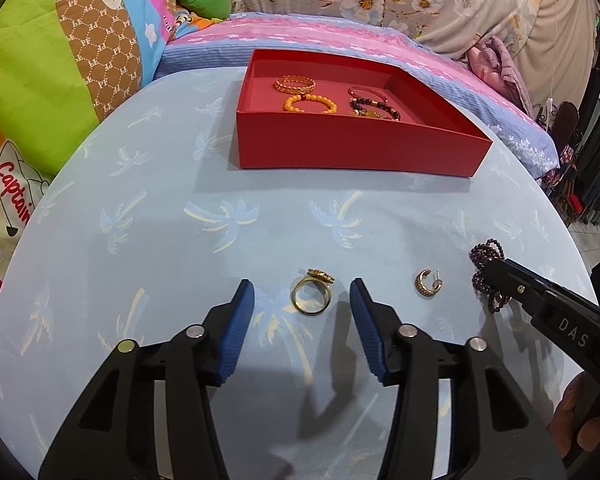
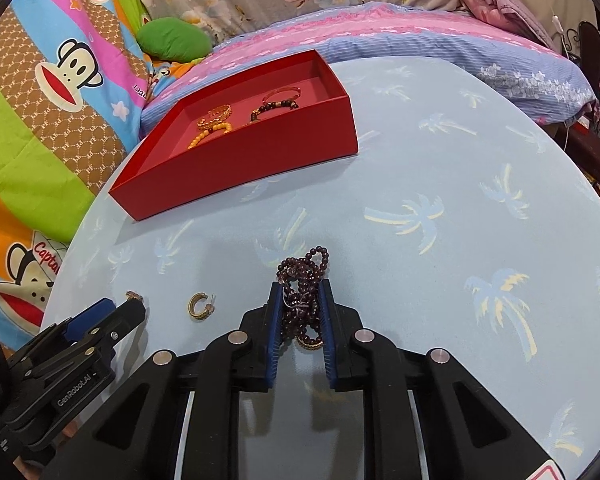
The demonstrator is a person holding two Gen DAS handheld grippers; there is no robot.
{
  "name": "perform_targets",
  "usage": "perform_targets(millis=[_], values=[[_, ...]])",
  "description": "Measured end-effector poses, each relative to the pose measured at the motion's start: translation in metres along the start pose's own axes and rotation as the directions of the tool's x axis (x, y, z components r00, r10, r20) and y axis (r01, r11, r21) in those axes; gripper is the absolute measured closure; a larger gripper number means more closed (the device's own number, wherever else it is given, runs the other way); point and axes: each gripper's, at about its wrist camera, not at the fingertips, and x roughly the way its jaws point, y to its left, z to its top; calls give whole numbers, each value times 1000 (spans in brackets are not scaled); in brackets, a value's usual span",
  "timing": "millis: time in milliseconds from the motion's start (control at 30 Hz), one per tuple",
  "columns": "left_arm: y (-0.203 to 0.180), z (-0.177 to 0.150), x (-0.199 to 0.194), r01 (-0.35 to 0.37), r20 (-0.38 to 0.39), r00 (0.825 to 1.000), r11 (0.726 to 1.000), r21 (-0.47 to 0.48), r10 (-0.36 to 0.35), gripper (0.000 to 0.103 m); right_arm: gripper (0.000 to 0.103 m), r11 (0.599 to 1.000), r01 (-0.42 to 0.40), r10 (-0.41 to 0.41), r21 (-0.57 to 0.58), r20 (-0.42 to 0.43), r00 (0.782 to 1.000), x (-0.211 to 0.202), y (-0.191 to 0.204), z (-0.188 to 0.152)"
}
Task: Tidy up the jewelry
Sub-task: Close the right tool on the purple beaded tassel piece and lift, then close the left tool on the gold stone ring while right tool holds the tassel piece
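A gold ring (image 1: pixel 311 298) lies on the blue palm-print tablecloth between the blue pads of my left gripper (image 1: pixel 302 286), which stands open with neither pad touching it. To its right lies a gold hoop earring (image 1: pixel 428 284) (image 2: pixel 201 307). My right gripper (image 2: pixel 301 286) is shut on a bunched dark purple bead bracelet (image 2: pixel 306 268), whose beads (image 1: pixel 488 250) stick out past the fingertips. A red box (image 1: pixel 360 148) (image 2: pixel 240 168) farther back holds a gold bangle (image 1: pixel 295 85), an orange bead bracelet (image 1: pixel 310 104) and dark bead bracelets (image 1: pixel 374 108).
The round table (image 1: pixel 140 220) has its edge close on the left and right. Colourful cartoon bedding (image 1: pixel 40 80) and a pink and blue striped pillow (image 1: pixel 320 36) lie behind it. A person's hand (image 1: pixel 580 420) holds the right gripper at the lower right.
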Motion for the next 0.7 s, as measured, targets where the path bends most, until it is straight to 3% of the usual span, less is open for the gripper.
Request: perform_targets(millis=[267, 533, 600, 700], values=[[-5, 2, 2, 3, -7, 1000, 1000, 23, -3, 83, 87, 1000, -16, 16, 5, -5, 1000, -1, 0, 2], [-7, 4, 1, 15, -24, 1000, 1000, 26, -14, 86, 90, 1000, -29, 29, -9, 1, 1000, -7, 5, 4], [-9, 4, 0, 23, -27, 999, 999, 28, -22, 98, 90, 999, -30, 30, -15, 3, 1000, -9, 7, 4], [-9, 4, -1, 26, -34, 999, 999, 25, -25, 99, 90, 999, -31, 32, -24, 5, 999, -12, 9, 2]])
